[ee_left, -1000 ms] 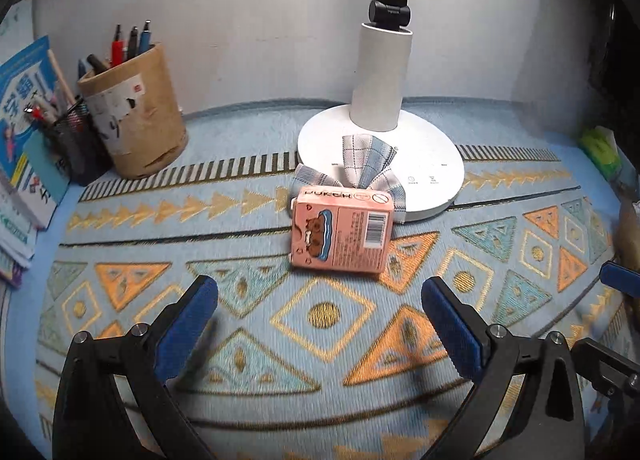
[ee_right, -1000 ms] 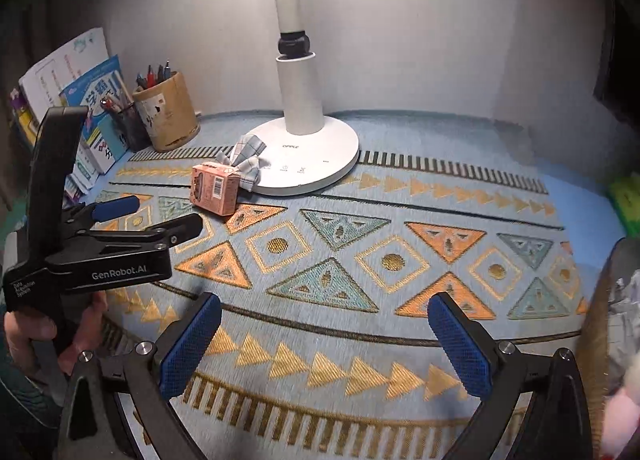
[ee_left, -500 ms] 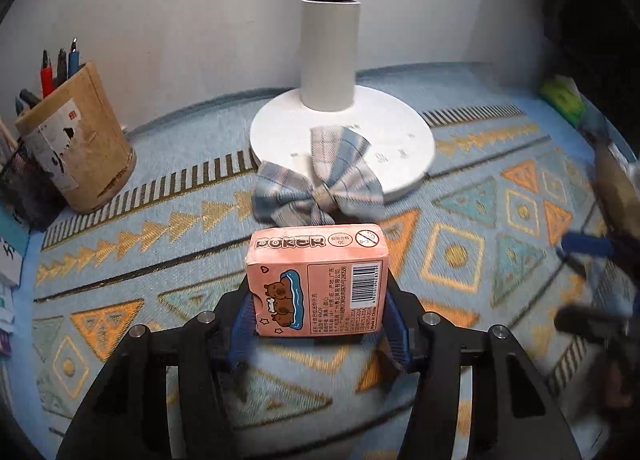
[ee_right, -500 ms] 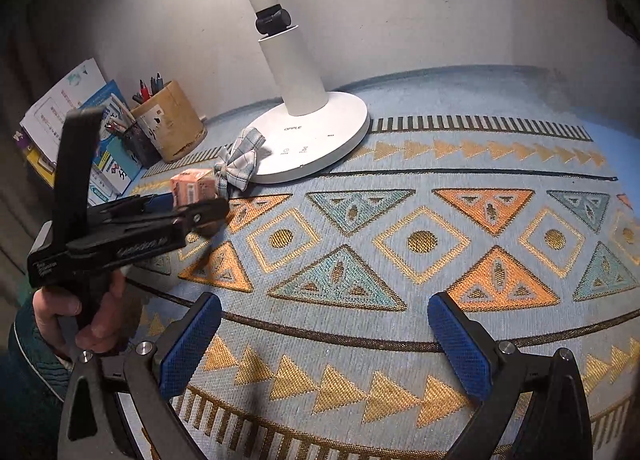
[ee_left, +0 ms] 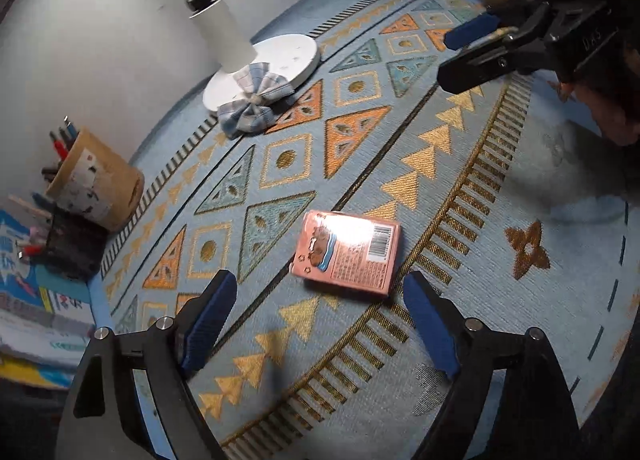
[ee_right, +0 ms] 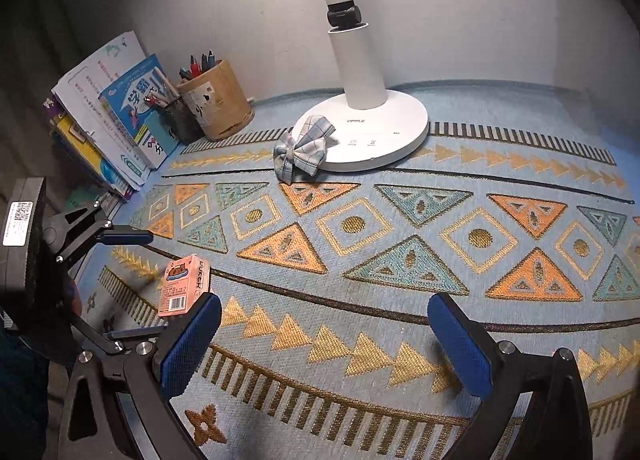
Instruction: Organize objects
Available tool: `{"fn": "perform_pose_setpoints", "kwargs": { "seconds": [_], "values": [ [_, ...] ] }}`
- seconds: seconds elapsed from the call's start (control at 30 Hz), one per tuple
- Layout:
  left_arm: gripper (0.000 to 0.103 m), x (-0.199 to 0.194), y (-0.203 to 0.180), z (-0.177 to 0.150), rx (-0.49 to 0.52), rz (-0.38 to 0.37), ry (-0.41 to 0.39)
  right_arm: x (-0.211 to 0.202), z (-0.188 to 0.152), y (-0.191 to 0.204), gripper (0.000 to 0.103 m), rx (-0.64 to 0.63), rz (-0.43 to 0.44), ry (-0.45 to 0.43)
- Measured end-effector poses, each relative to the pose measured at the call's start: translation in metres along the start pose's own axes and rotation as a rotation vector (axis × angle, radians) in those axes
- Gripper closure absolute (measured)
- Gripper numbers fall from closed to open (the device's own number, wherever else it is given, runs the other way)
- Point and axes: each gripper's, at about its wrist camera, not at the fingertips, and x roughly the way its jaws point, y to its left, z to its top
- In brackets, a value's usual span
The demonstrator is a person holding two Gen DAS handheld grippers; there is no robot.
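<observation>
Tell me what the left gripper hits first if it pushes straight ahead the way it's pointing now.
Most likely the pink card box: it lies on the patterned mat just ahead of the left gripper, between the lines of its open jaws, which have just been opening. Depth is uncertain.

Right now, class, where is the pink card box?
The card box lies flat on the mat between the open left tongs, far from the lamp.

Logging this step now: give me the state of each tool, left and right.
Left tool: open; its jaws have just been opening, pink card box lying free on the mat ahead of them.
Right tool: open, holding nothing.
</observation>
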Motion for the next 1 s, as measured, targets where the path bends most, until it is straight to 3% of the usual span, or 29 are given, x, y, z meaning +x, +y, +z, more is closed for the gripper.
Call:
{"fn": "perform_pose_setpoints", "kwargs": {
  "seconds": [0.07, 0.13, 0.23, 0.37, 0.43, 0.5, 0.53, 0.63, 0.67, 0.7, 0.77, 0.8, 1.0],
  "values": [
    [0.018, -0.001, 0.011, -0.008, -0.144, -0.114, -0.015, 0.005, 0.005, 0.001, 0.0, -0.006, 0.005, 0.011],
    [0.018, 0.009, 0.015, -0.009, -0.303, -0.175, 0.002, 0.011, 0.017, 0.004, 0.0, -0.022, 0.0, 0.017],
    [0.019, 0.028, 0.02, -0.01, -0.56, -0.282, -0.006, 0.023, 0.04, 0.018, 0.0, -0.147, -0.044, 0.007],
    [0.024, 0.03, 0.015, -0.008, -0.727, -0.17, -0.09, 0.051, 0.065, 0.028, 0.003, -0.293, -0.072, 0.01],
    [0.038, 0.031, 0.006, -0.004, -0.734, -0.058, -0.092, 0.067, 0.076, 0.03, 0.012, -0.316, -0.04, 0.017],
    [0.052, 0.031, -0.005, 0.0, -0.693, 0.043, -0.094, 0.083, 0.087, 0.036, 0.024, -0.35, -0.063, 0.005],
    [0.052, 0.03, -0.008, -0.002, -0.688, 0.052, -0.105, 0.09, 0.092, 0.038, 0.025, -0.367, -0.086, -0.005],
    [0.057, 0.023, -0.007, -0.014, -0.72, -0.003, -0.151, 0.11, 0.107, 0.038, 0.029, -0.375, -0.094, -0.011],
    [0.057, 0.021, -0.007, -0.018, -0.724, -0.014, -0.167, 0.116, 0.109, 0.038, 0.037, -0.368, -0.081, 0.008],
    [0.057, 0.02, -0.007, -0.02, -0.73, -0.025, -0.183, 0.121, 0.109, 0.038, 0.053, -0.362, -0.06, 0.036],
    [0.057, 0.017, -0.005, -0.023, -0.736, -0.048, -0.196, 0.117, 0.101, 0.045, 0.061, -0.39, -0.054, 0.032],
    [0.057, 0.017, -0.006, -0.023, -0.733, -0.049, -0.197, 0.115, 0.096, 0.048, 0.073, -0.39, -0.032, 0.046],
    [0.057, 0.009, -0.007, -0.028, -0.733, -0.062, -0.192, 0.091, 0.058, 0.046, 0.081, -0.23, -0.007, 0.119]
  ]
}}
